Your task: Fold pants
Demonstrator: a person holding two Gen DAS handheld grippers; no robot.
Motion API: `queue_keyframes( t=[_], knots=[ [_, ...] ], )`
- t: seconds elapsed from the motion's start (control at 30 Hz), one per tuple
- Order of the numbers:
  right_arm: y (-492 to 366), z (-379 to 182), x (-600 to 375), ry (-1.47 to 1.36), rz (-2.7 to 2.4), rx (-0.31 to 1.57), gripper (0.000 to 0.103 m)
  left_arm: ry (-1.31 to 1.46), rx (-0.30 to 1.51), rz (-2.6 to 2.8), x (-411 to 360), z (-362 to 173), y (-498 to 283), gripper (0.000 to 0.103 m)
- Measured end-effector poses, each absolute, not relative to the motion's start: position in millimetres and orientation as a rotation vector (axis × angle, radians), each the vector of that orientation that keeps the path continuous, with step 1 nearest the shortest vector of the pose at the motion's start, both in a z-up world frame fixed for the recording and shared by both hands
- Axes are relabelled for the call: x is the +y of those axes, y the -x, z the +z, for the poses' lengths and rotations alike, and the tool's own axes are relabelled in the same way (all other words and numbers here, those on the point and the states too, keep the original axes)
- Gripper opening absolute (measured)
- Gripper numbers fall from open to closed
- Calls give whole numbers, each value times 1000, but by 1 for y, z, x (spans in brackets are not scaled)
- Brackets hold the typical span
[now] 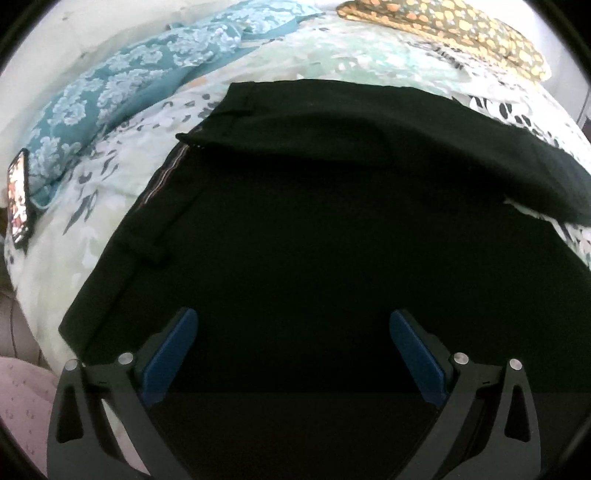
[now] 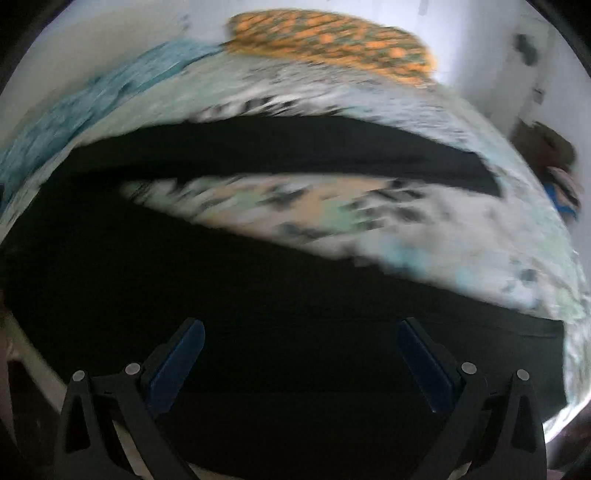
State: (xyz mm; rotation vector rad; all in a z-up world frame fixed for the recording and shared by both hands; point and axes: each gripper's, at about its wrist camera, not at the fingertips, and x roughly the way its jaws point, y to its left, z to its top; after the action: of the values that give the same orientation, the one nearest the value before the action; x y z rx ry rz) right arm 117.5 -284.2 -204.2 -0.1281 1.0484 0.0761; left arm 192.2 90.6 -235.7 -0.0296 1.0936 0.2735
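Note:
Black pants (image 1: 314,229) lie spread on a floral bedspread (image 1: 110,192). In the left wrist view the waistband is at the left, with a striped inner lining, and one leg runs off to the upper right. My left gripper (image 1: 293,325) is open and empty, just above the pants' seat area. In the right wrist view, which is blurred, both legs (image 2: 258,295) lie apart in a V with bedspread (image 2: 332,206) between them. My right gripper (image 2: 299,334) is open and empty above the nearer leg.
A teal floral pillow (image 1: 122,81) and an orange-patterned pillow (image 1: 461,26) lie at the bed's far side. A phone (image 1: 18,199) lies at the left edge of the bed. The wall and some items (image 2: 554,166) stand at the right.

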Motion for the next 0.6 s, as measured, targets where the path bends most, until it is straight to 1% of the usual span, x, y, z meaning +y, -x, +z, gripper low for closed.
queue_keyframes(
  t=[0.07, 0.1, 0.13, 0.27, 0.6],
  knots=[
    [-118, -229, -274, 155, 92, 1116, 103, 15, 1073, 271, 89, -237, -191, 103],
    [-114, -234, -272, 149, 94, 1098, 103, 8, 1067, 274, 88, -237, -190, 103],
    [-108, -233, -276, 124, 107, 1052, 103, 1, 1061, 278, 86, -238, -189, 103],
    [-102, -238, -281, 106, 165, 1007, 103, -4, 1061, 281, 87, -238, -192, 103],
    [-106, -235, -281, 98, 136, 1000, 103, -2, 1081, 293, 87, -238, -193, 103]
  ],
)
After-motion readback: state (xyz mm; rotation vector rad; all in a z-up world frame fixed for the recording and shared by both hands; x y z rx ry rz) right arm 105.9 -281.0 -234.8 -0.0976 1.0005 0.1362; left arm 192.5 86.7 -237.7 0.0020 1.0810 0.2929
